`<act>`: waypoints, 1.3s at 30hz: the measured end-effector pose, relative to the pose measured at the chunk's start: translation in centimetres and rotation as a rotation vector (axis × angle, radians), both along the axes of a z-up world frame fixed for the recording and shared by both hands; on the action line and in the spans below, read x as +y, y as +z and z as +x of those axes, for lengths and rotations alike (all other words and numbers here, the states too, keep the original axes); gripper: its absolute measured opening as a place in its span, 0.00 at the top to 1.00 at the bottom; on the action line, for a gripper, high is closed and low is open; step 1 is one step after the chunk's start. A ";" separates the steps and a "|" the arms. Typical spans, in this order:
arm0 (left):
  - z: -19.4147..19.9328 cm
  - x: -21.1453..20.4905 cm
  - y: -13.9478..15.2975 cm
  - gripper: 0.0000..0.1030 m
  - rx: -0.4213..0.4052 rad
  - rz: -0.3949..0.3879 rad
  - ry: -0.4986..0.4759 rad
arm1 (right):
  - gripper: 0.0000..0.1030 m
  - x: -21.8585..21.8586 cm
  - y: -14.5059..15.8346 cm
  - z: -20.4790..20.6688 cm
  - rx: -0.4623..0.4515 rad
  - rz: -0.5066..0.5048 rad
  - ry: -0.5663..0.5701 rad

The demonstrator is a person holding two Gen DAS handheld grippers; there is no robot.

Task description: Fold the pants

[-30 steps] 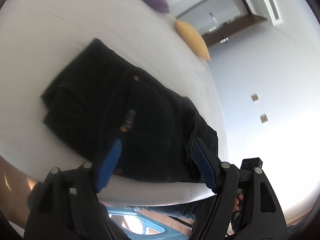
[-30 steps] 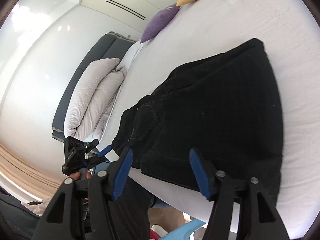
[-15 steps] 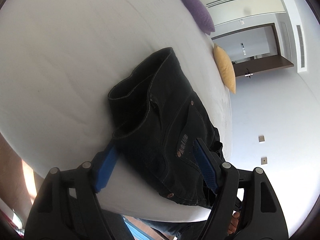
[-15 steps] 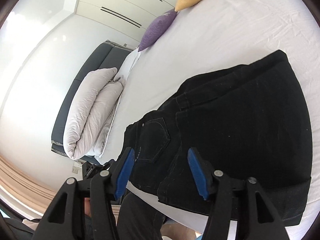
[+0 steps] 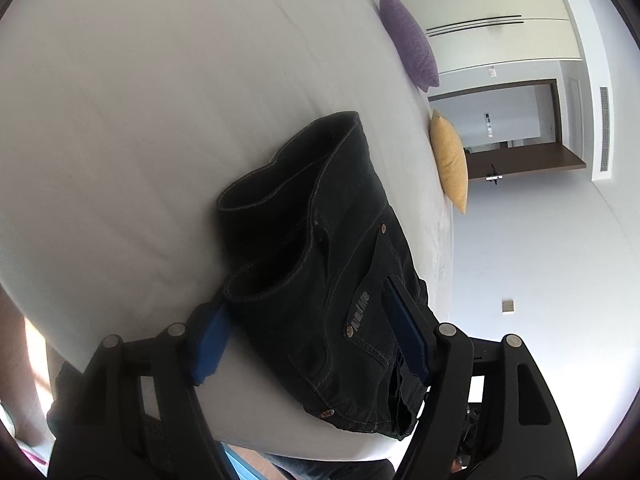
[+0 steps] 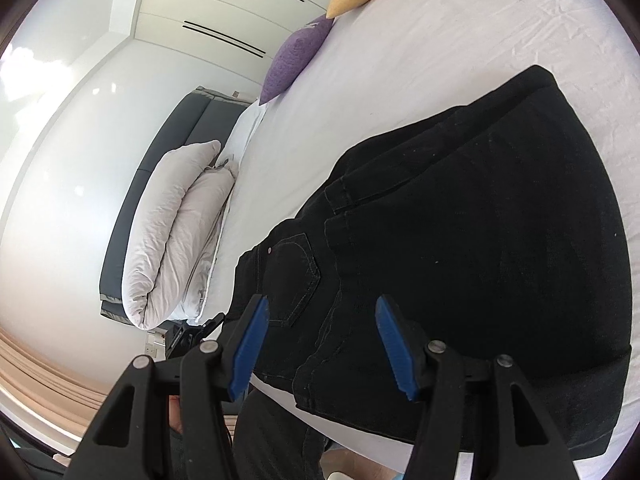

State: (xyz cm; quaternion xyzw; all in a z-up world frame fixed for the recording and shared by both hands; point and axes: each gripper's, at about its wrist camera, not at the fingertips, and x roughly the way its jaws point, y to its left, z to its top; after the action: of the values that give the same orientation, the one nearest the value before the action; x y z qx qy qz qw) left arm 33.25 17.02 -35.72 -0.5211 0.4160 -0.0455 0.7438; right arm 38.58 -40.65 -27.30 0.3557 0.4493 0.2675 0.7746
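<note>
On the white bed (image 6: 420,60), near its front edge, lie the folded black pants (image 6: 480,240) (waistband gaping on the left wrist view). Both the left gripper (image 5: 312,332) and the right gripper (image 6: 320,344) hover over them, blue-padded jaws spread wide, grasping nothing.
</note>
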 end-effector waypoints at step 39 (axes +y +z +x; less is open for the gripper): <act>2.3 -3.1 8.4 0.85 -0.171 0.173 -0.068 | 0.75 3.3 -4.1 1.9 0.094 -0.232 0.049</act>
State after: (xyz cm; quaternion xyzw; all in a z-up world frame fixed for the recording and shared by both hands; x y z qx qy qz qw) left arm 35.52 13.88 -27.34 -0.4346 0.3710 -0.0787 0.8168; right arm 40.43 -37.37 -31.43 0.2647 0.5218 0.2156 0.7818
